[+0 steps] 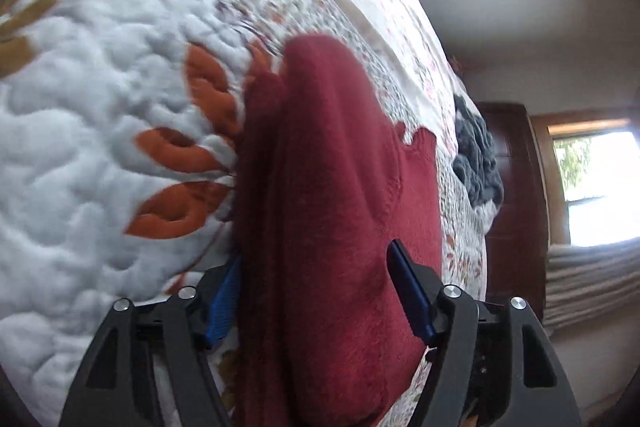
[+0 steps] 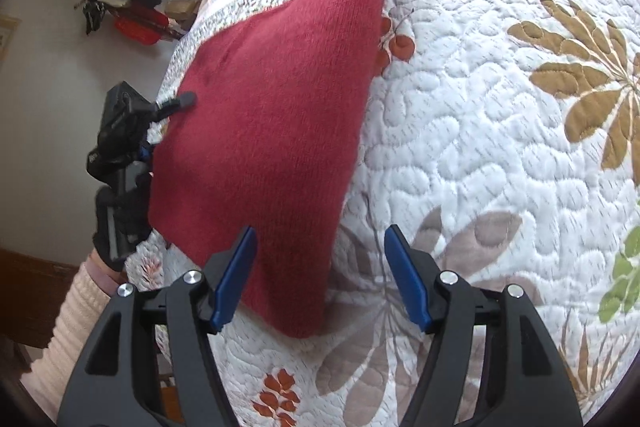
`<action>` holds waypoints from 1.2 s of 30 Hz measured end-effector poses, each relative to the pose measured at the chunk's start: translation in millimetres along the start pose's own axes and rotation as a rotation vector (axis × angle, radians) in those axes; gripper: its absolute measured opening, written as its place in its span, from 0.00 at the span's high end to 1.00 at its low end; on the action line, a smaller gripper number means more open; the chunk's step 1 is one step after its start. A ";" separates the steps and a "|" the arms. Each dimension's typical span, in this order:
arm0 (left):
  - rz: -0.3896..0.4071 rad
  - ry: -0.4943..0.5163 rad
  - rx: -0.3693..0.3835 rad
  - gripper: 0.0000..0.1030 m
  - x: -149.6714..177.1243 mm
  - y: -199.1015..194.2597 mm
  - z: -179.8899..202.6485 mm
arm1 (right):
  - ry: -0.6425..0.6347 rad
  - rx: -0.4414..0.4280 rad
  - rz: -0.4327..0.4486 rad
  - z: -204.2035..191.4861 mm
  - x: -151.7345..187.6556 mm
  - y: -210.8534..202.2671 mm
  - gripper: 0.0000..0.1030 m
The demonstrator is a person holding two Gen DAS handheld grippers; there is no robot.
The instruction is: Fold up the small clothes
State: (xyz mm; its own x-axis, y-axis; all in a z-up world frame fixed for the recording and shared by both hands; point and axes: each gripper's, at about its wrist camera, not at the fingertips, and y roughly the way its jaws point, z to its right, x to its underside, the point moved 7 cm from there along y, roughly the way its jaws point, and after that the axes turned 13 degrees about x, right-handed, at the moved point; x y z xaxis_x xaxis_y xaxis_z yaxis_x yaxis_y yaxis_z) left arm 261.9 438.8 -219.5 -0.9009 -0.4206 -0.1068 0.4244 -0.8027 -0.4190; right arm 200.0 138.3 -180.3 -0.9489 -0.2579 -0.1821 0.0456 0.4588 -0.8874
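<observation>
Here, a red knit sweater (image 2: pixel 272 115) lies on the quilted bed (image 2: pixel 480 155); the left gripper (image 1: pixel 316 287) straddles bunched fabric, jaws spread; the right gripper (image 2: pixel 320 275) hovers wide over its corner; a thick bunch could slip, skewing the fold.
</observation>
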 end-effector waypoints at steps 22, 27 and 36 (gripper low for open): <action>-0.042 0.074 0.047 0.56 39.6 47.9 51.3 | 0.066 -0.161 0.004 -15.2 -60.3 10.7 0.56; -0.040 0.101 0.101 0.56 72.4 64.2 89.3 | 0.011 -0.138 0.048 -5.7 -42.8 -41.0 0.57; -0.044 0.212 0.132 0.56 158.4 111.4 167.3 | -0.028 -0.122 0.123 39.9 19.6 -140.6 0.56</action>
State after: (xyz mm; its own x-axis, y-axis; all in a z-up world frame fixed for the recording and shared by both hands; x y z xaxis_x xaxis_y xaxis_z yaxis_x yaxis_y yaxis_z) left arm 181.6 212.0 -132.2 -0.9118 -0.2972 -0.2835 0.3800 -0.8724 -0.3074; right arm 187.4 34.9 -76.0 -0.9294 -0.2161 -0.2991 0.1208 0.5876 -0.8001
